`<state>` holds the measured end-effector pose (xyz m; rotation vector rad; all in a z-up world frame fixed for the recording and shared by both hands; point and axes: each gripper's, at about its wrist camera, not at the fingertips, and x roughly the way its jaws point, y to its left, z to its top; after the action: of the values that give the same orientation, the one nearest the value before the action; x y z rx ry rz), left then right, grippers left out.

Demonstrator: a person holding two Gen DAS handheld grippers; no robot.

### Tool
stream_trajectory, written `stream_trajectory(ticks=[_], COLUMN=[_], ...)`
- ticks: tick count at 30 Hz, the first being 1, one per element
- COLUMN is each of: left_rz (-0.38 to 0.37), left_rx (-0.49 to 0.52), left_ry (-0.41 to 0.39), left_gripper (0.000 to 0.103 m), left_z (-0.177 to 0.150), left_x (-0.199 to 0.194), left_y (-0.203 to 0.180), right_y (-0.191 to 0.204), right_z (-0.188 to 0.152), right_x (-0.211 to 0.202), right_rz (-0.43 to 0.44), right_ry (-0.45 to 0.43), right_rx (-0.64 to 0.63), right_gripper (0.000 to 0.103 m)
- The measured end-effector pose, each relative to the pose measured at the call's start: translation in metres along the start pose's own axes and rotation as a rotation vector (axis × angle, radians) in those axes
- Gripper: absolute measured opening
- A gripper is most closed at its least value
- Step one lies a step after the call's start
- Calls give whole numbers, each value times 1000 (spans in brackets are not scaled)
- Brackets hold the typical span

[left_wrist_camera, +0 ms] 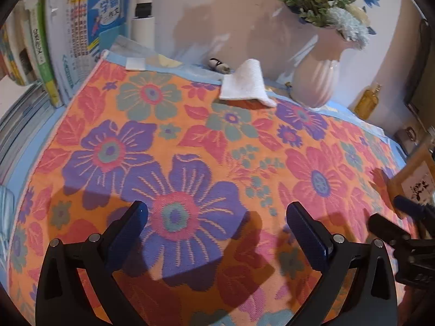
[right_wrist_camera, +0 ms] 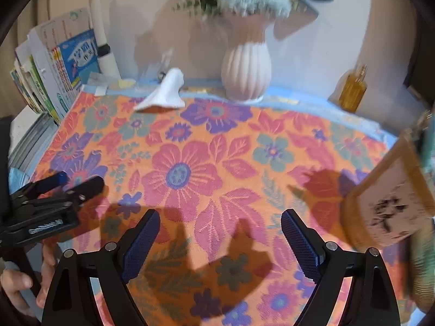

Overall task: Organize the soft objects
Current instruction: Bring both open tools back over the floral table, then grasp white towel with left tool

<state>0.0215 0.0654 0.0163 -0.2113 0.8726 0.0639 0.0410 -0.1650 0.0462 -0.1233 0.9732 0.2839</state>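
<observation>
We look down over a floral cloth (left_wrist_camera: 206, 146) spread flat across the table, orange with big purple, pink and teal flowers; it fills the middle and lower part of both views. Our left gripper (left_wrist_camera: 217, 212) hangs over it at the bottom centre of the left wrist view, jaws wide apart with nothing between them, only a purple flower showing in the gap. Our right gripper (right_wrist_camera: 220, 217) sits at the bottom centre of its own view, jaws likewise spread wide and holding nothing, the cloth showing between its blue pads (right_wrist_camera: 141, 244).

A small white towel (left_wrist_camera: 244, 84) lies at the far edge of the floral cloth, in the upper middle of the left view and the upper left of the right view, partly folded and raised at one end. Just to its right stands a ribbed pale vase (left_wrist_camera: 318, 78) with blue and white flowers (left_wrist_camera: 339, 5). Further right, by the wall, is an amber bottle (right_wrist_camera: 352, 89).

Books (left_wrist_camera: 89, 32) stand upright in the upper left of both views. A framed picture (right_wrist_camera: 388, 206) leans at the right edge, blurred. In the lower left of the right view we see a hand (right_wrist_camera: 24, 282) on the left gripper's handle
</observation>
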Motion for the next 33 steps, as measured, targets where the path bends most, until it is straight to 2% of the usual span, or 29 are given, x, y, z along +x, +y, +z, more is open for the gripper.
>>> stream_trajectory(ticks=[2, 6, 9, 11, 13, 14, 17, 19, 20, 21, 23, 26, 28, 29, 30, 31, 33], left_rz=[-3, 8, 37, 56, 66, 64, 82, 91, 61, 13, -78, -134, -82, -69, -64, -53, -1], left_rx=[1, 16, 41, 60, 80, 86, 111, 152, 157, 148, 101, 96, 118, 130, 150, 159, 170], left_ry=[31, 36, 44, 53, 61, 67, 99, 156, 179, 184, 136, 49, 7, -7, -32, -49, -71], left_gripper=[102, 102, 102, 102, 102, 102, 102, 102, 102, 102, 102, 102, 101, 99, 94, 88, 87], left_z=[0, -1, -2, -2, -3, -2, -1, 5, 11, 17, 39, 77, 103, 111, 119, 122, 128], left_x=[5, 7, 10, 12, 13, 14, 19, 23, 22, 19, 7, 1, 14, 21, 31, 39, 60], left_y=[0, -2, -7, -11, -14, -15, -17, -22, -24, -24, -26, -35, -44, -49, -54, -57, -62], right_y=[-3, -9, -10, -8, -9, -10, -1, 1, -1, -3, -8, -22, -33, -38, -42, -46, -53], right_z=[-2, -8, -7, -6, -5, -4, 0, 7, 13, 19, 29, 33, 31, 31, 29, 27, 24], right_x=[14, 36, 32, 36, 38, 41, 43, 45, 46, 46, 47, 60, 66, 57, 51, 47, 45], right_rz=[4, -34, -19, 2, 22, 33, 9, 28, 34, 30, 1, -51, -11, -8, -6, 2, 36], right_ry=[18, 24, -5, 19, 29, 50, 98, 180, 205, 192, 115, 43, 46, 0, -34, -50, -53], right_rx=[19, 38, 34, 20, 21, 16, -58, -94, -100, -98, -92, -12, 56, 77, 98, 121, 154], right_gripper=[90, 91, 92, 93, 100, 103, 103, 103, 103, 103, 103, 103, 103, 103, 103, 103, 103])
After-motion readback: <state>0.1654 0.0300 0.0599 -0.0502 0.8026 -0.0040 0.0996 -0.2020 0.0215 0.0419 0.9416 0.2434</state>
